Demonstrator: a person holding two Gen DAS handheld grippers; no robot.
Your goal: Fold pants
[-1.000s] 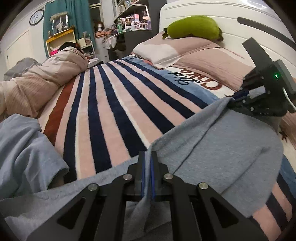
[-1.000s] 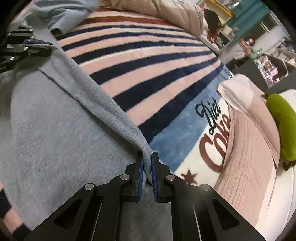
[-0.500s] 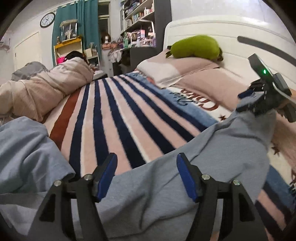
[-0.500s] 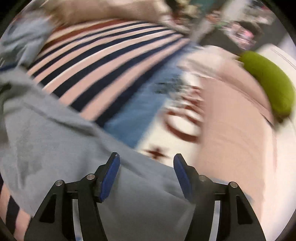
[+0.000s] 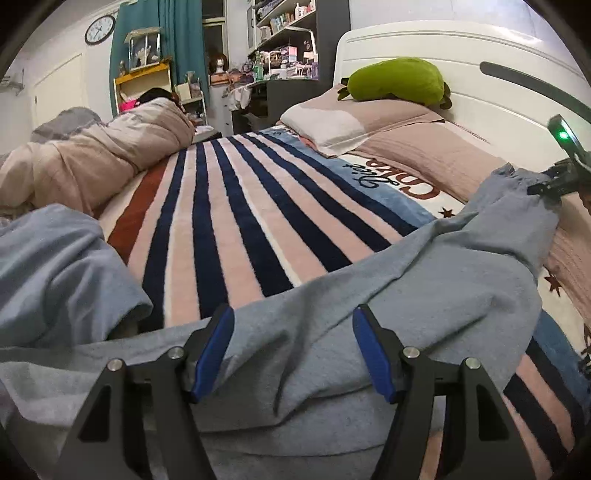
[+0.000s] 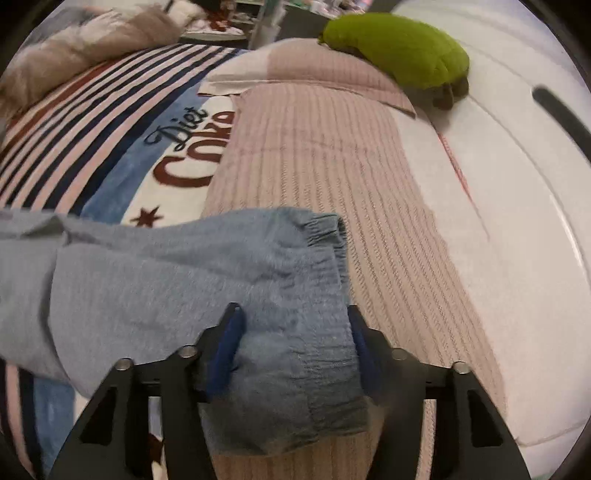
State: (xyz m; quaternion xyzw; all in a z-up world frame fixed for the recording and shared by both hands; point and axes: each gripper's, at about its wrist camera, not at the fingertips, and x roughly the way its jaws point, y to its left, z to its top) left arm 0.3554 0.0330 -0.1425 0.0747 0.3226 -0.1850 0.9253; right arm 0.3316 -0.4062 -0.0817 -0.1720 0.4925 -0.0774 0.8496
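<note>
Both grippers have let go of the pants [image 5: 369, 302]. Left gripper [image 5: 291, 347] hovers released over grey cloth on the striped blanket [image 5: 229, 221]; right gripper [image 6: 291, 343] is closing around the elastic cuff [image 6: 325, 258], apparently not yet pinching. Grip behind the elastic, then carry it leftward; pillow [image 6: 332, 147] beneath may snag it.

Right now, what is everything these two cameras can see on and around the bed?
pants: one, grey-blue, spread across the blanket, elastic end on the pillow
blanket: one, navy and pink stripes with lettering, covering the bed
pillows: two, pink, by the headboard
plush: one, green, on the far pillow
duvet: one, beige, bunched at far left
clock: one, white, on the wall
left claw: open over the pants
right claw: closing, elastic end between its pads
</note>
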